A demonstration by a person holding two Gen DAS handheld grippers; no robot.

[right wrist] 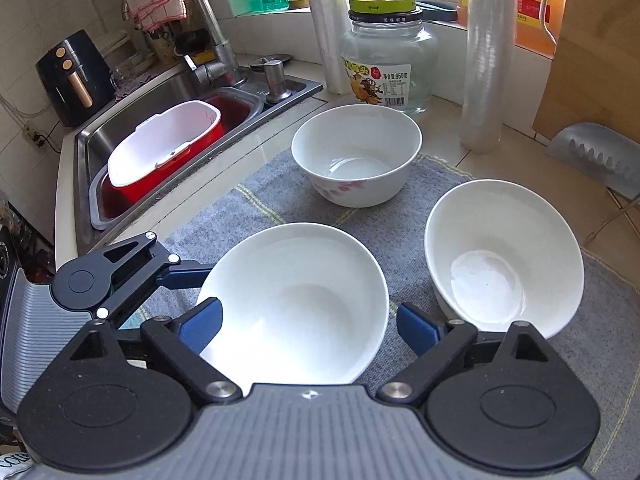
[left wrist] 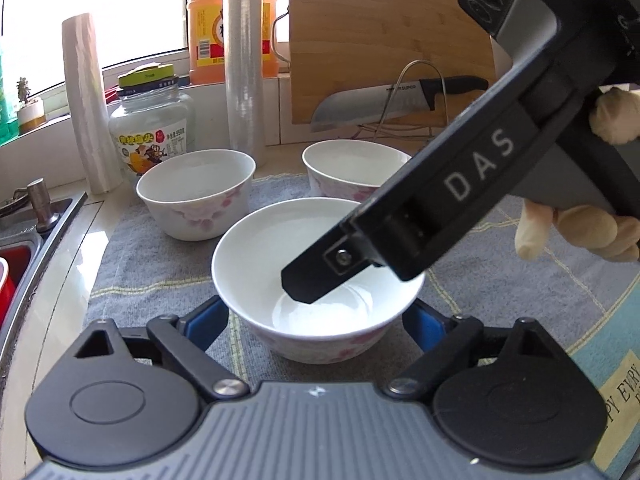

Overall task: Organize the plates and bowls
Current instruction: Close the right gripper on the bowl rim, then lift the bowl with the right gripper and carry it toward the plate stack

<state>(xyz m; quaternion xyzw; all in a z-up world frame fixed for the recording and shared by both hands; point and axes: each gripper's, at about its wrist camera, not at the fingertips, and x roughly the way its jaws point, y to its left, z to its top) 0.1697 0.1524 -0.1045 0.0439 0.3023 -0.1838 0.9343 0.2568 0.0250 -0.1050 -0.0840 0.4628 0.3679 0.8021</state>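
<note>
Left gripper [left wrist: 316, 320] spread wide, nearest white glazed ceramic bowl with pink flowers [left wrist: 280, 248] between its fingers on grey mat. Right gripper [right wrist: 308, 324] also wide, over same bowl. Likely stiff, slick, chippable; pinch rim wall.

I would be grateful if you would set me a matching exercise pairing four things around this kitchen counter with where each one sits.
Things:
1. pink checked cloth
2. red plastic tub
3. black-handled steel knife
4. clear glass jar with yellow-green lid

Places:
A. between two white film rolls
B. in the steel sink
C. draped over the metal tap
D. on the wire rack before the bamboo board

Pairs: 1-C, 2-B, 3-D, 4-A.
</note>
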